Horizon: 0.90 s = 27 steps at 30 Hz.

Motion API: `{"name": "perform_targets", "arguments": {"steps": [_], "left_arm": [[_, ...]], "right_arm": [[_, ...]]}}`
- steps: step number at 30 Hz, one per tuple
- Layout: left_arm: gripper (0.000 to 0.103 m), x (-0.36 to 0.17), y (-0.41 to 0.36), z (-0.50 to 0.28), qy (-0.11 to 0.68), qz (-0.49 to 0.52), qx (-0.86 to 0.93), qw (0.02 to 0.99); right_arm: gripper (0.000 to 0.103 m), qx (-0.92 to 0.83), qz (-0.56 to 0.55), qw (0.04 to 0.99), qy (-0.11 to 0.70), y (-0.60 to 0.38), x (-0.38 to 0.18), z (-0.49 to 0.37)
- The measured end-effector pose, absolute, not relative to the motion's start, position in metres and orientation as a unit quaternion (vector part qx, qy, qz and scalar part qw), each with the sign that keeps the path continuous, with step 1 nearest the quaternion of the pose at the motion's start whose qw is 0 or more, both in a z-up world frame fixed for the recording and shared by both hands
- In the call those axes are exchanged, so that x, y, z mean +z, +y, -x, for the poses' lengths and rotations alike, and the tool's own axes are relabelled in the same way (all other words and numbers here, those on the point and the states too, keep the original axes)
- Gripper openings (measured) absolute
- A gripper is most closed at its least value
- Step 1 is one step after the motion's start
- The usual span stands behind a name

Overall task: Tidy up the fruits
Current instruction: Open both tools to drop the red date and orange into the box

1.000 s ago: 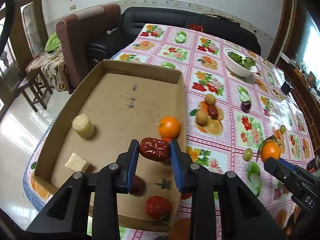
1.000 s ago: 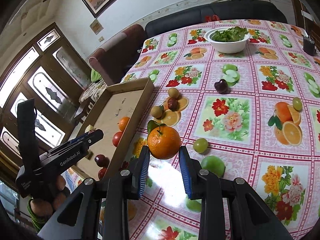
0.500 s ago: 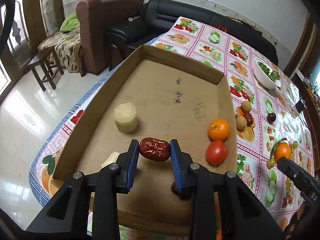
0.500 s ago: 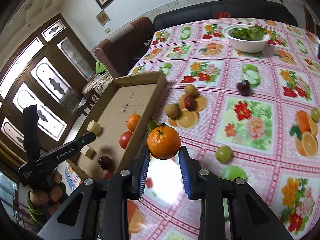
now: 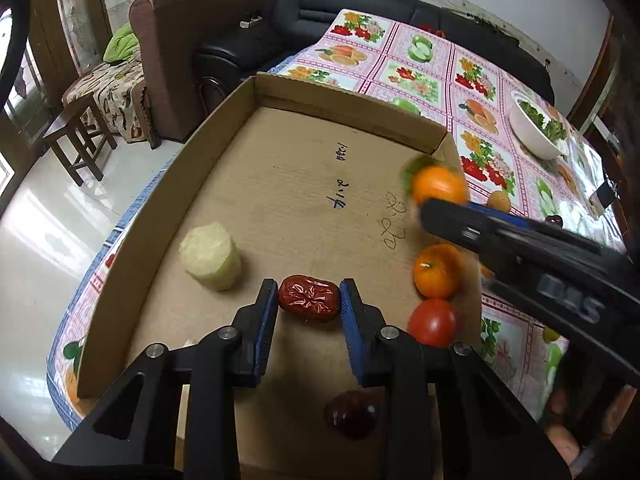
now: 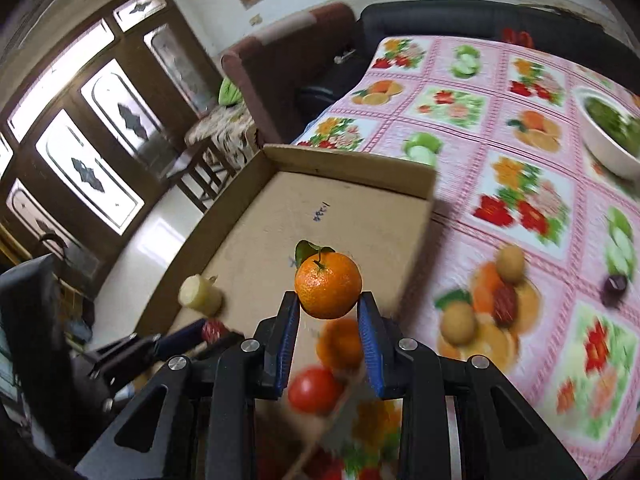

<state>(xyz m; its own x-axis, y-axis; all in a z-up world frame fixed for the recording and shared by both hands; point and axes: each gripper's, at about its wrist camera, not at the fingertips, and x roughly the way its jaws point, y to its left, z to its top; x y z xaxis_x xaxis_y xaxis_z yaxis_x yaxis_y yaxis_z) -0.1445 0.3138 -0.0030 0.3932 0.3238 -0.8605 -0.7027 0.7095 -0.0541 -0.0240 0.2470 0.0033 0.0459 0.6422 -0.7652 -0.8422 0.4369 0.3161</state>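
My left gripper (image 5: 309, 306) is shut on a wrinkled red date (image 5: 309, 298), held over the near part of a shallow cardboard box (image 5: 168, 184). My right gripper (image 6: 328, 312) is shut on an orange mandarin with a green leaf (image 6: 328, 284), above the box's right side. That mandarin (image 5: 438, 186) and the right gripper's black body also show in the left wrist view. Inside the box lie another mandarin (image 5: 437, 270), a red tomato (image 5: 432, 322), a dark red fruit (image 5: 352, 414) and a pale yellow cylinder (image 5: 210, 256).
On the fruit-print tablecloth (image 6: 532, 184) lie two brown fruits (image 6: 458, 322), a red date (image 6: 505, 303) and a dark plum (image 6: 614, 285). A white bowl of greens (image 6: 608, 140) stands far right. Sofas (image 5: 192, 60) and a stool stand beyond the table's edge.
The right gripper has carried its mandarin leftwards from over the tablecloth to above the box. The left gripper, still gripping the date, has moved further over the box's floor.
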Motion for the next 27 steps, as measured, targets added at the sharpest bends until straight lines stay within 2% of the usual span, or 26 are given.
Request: {"name": "perform_targets", "arguments": {"steps": [6, 15, 18, 20, 22, 24, 27], "left_arm": [[0.029, -0.012, 0.317, 0.136, 0.468, 0.205, 0.314, 0.8], [0.029, -0.015, 0.316, 0.133, 0.478, 0.195, 0.313, 0.797], [0.037, -0.014, 0.315, 0.134, 0.48, 0.203, 0.314, 0.793], [0.039, -0.011, 0.312, 0.135, 0.478, 0.198, 0.319, 0.794], [0.04, -0.006, 0.308, 0.138, 0.47, 0.197, 0.322, 0.798], [0.045, -0.001, 0.302, 0.142, 0.463, 0.193, 0.331, 0.799], [0.046, 0.006, 0.296, 0.146, 0.454, 0.189, 0.339, 0.802]], "right_arm": [[0.03, 0.513, 0.155, 0.709, 0.459, 0.289, -0.014, 0.019], [0.033, 0.512, 0.184, 0.699, 0.464, 0.3, -0.031, 0.02], [0.034, 0.514, 0.169, 0.7, 0.466, 0.292, -0.026, 0.019], [0.039, 0.511, 0.157, 0.705, 0.466, 0.284, -0.02, 0.016], [0.049, 0.512, 0.145, 0.708, 0.465, 0.274, -0.012, 0.014], [0.05, 0.513, 0.135, 0.713, 0.459, 0.26, -0.003, 0.015], [0.052, 0.514, 0.109, 0.72, 0.453, 0.234, 0.011, 0.015]]}}
